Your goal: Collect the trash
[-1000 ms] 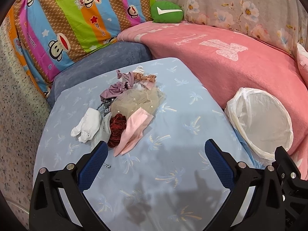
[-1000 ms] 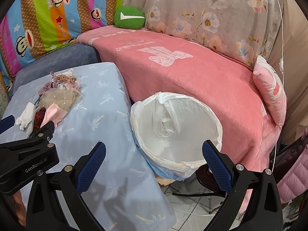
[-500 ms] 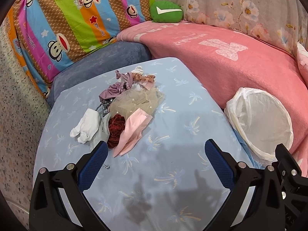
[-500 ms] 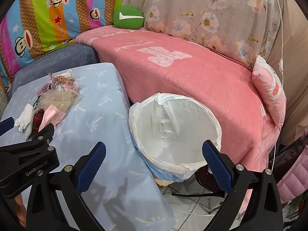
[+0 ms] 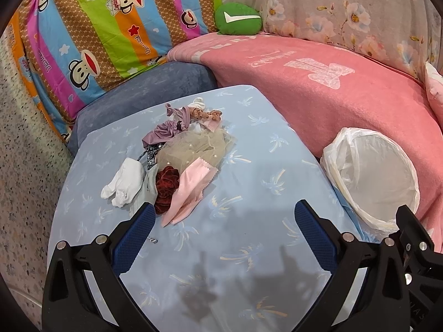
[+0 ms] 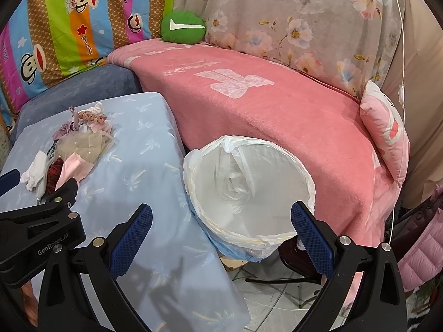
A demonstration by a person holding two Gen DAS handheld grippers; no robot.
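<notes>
A heap of fabric scraps (image 5: 191, 146) lies on the light blue table (image 5: 249, 182): a white glove (image 5: 124, 185), a dark red rosette (image 5: 166, 185), a pink cloth piece (image 5: 191, 188), beige tulle, mauve and leopard scrunchies. My left gripper (image 5: 224, 215) hangs open just short of the heap, holding nothing. A bin lined with a white bag (image 6: 249, 185) stands at the table's right edge, its inside bare. Above the bin's near rim my right gripper (image 6: 221, 218) is open and holds nothing. The heap (image 6: 77, 144) also shows at far left in the right wrist view.
A pink blanket (image 6: 277, 105) covers the sofa behind the table and bin. A green cushion (image 6: 182, 27) and a striped cartoon cover (image 5: 97, 27) stand at the back, a pink pillow (image 6: 384, 127) at right. Tiled floor (image 6: 263, 290) lies below the bin.
Both views have shifted only slightly; the heap sits a little lower and nearer in the left wrist view. Both grippers stay open and nothing on the table has moved.
</notes>
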